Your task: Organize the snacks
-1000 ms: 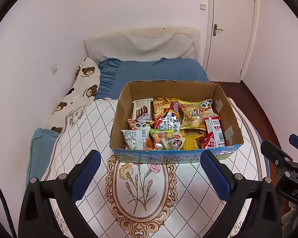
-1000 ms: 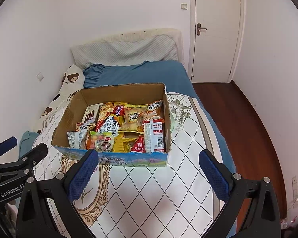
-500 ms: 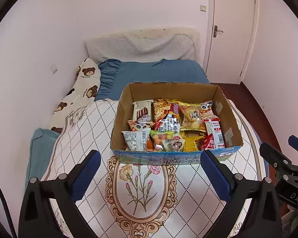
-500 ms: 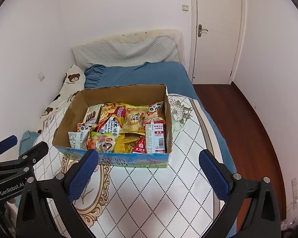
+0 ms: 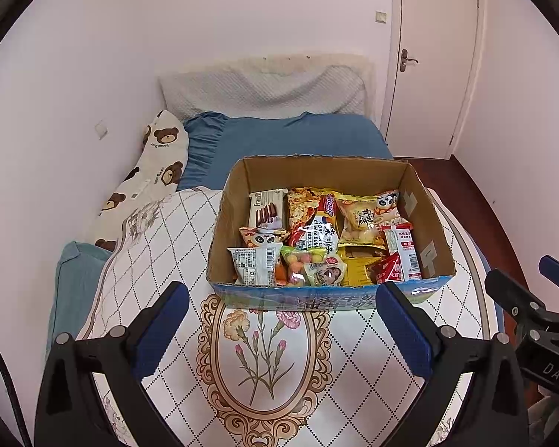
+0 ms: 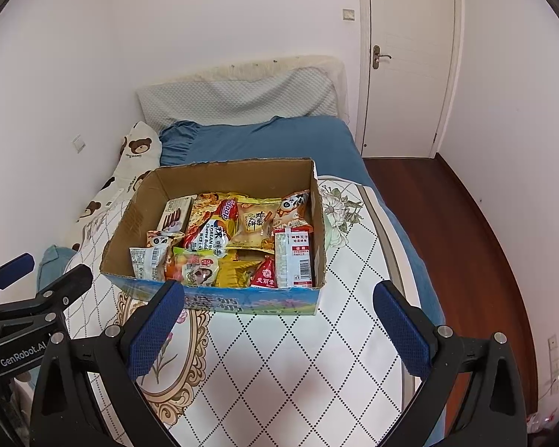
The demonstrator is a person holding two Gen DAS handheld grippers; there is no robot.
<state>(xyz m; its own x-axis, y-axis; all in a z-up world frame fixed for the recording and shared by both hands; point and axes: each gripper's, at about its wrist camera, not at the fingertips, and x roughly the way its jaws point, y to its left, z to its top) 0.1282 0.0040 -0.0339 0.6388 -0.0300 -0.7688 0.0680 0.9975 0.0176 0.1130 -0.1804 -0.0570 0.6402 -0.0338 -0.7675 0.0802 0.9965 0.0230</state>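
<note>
An open cardboard box (image 5: 426, 219) stands on the bed's white patterned quilt (image 5: 264, 365), filled with several snack packets (image 5: 316, 238): a chocolate biscuit pack, cheese ball bags, panda packs, a red-and-white packet. It also shows in the right wrist view (image 6: 130, 219), with its snack packets (image 6: 234, 238). My left gripper (image 5: 282, 329) is open and empty, hovering in front of the box's near wall. My right gripper (image 6: 277, 329) is open and empty, before the box's near right corner. Each gripper shows at the edge of the other's view.
A blue sheet (image 5: 279, 141), a grey pillow (image 5: 264, 89) and a bear-print pillow (image 5: 149, 182) lie behind the box. A white wall runs along the left. A closed door (image 6: 406, 59) and dark wooden floor (image 6: 477, 231) are to the right of the bed.
Both grippers have drawn slightly back and up from the box; the box sits a little lower in both views. Nothing was grasped.
</note>
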